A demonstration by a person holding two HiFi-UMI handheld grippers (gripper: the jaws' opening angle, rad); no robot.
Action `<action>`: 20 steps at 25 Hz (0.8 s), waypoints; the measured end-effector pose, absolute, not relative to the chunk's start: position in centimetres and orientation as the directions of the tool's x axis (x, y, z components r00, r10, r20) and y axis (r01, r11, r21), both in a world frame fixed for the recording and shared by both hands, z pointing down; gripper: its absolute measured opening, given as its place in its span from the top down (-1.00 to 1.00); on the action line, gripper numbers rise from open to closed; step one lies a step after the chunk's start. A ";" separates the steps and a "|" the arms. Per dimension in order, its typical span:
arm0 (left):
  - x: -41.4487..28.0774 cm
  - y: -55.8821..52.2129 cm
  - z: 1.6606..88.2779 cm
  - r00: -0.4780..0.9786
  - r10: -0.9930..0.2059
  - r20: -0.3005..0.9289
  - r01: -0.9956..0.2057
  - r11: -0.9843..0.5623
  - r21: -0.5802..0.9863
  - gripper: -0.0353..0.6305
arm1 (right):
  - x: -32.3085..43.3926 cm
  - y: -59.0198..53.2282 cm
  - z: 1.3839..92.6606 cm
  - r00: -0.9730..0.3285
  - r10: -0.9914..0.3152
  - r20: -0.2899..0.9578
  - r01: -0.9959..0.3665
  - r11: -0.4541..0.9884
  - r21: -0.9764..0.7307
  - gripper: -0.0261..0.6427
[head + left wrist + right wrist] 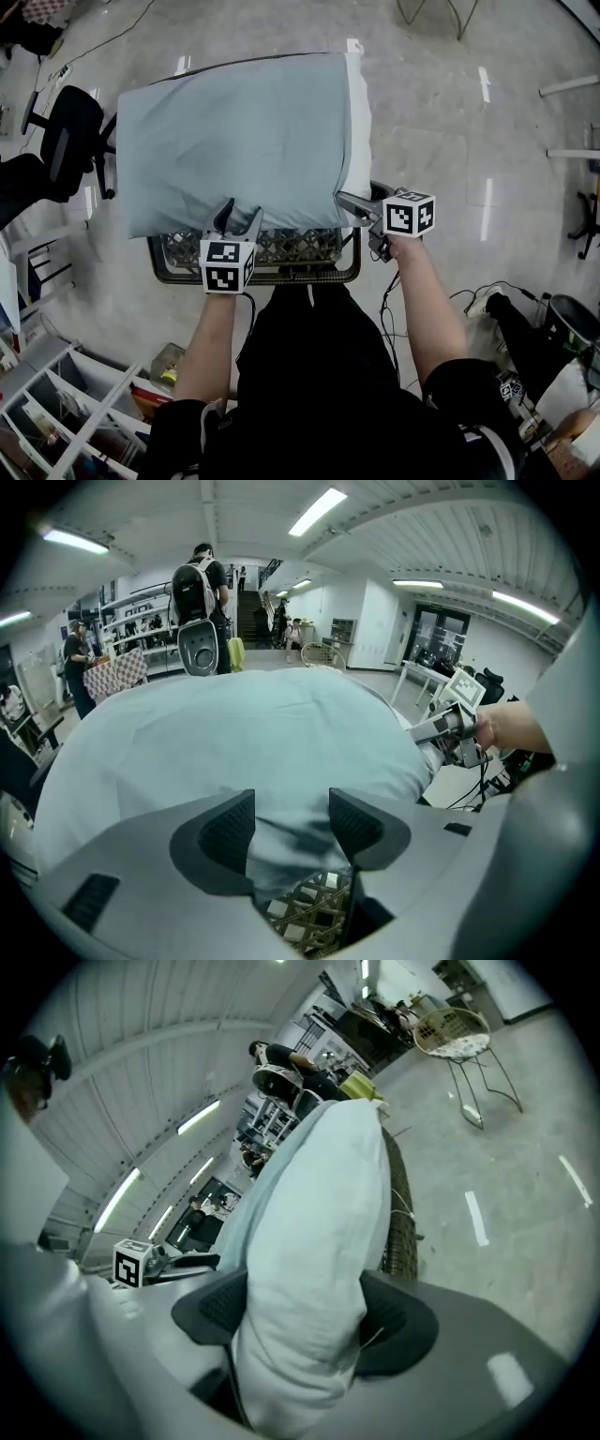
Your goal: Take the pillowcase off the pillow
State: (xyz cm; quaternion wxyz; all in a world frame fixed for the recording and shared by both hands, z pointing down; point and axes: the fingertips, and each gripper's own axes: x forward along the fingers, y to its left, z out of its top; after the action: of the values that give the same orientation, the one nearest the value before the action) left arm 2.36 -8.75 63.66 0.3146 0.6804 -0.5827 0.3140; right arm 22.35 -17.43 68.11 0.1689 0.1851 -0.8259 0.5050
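Note:
A pillow in a pale blue pillowcase (234,141) lies across a dark wicker basket (309,253). The white pillow (359,122) shows at the case's right end. My left gripper (239,217) is at the case's near edge, open, with a fold of blue fabric (234,742) between its jaws (291,822) and the basket (309,911) below. My right gripper (354,208) is at the near right corner. Its jaws (305,1312) stand open astride the pillow's white corner (319,1222), which fills the gap. The left gripper view shows the right gripper (441,728) beyond the pillow.
A black office chair (70,141) stands left of the basket, white shelving (56,394) at the near left. Cables (469,295) trail on the floor at the right. A wire chair (431,14) stands far off. People (197,592) stand near the shelves behind.

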 end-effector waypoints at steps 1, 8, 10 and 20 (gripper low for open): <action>2.1 -8.4 63.7 0.122 -0.593 0.796 -0.991 -0.113 0.068 0.17 | 22.2 -17.4 67.6 -0.881 -0.135 0.453 -0.462 0.444 -0.768 -0.08; 1.8 -7.5 64.4 0.120 -0.572 0.811 -0.989 -0.137 0.050 0.03 | 21.2 -16.7 62.6 -0.947 -0.108 0.302 -0.315 0.490 -0.813 0.35; 1.7 -7.9 63.3 0.130 -0.579 0.805 -0.989 -0.131 0.066 0.07 | 20.9 -17.0 60.5 -0.954 -0.107 0.281 -0.295 0.499 -0.815 0.42; 3.7 -6.4 52.7 0.210 -0.711 0.671 -0.970 -0.237 0.053 0.12 | 17.0 -18.4 46.1 -0.978 -0.117 0.172 -0.207 0.615 -0.761 0.55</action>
State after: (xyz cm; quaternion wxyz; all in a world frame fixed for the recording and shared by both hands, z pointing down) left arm 3.66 -6.37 52.70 0.2420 0.7394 -0.5683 0.2680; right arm 16.96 -18.36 46.15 0.0526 0.0904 -0.8971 0.4293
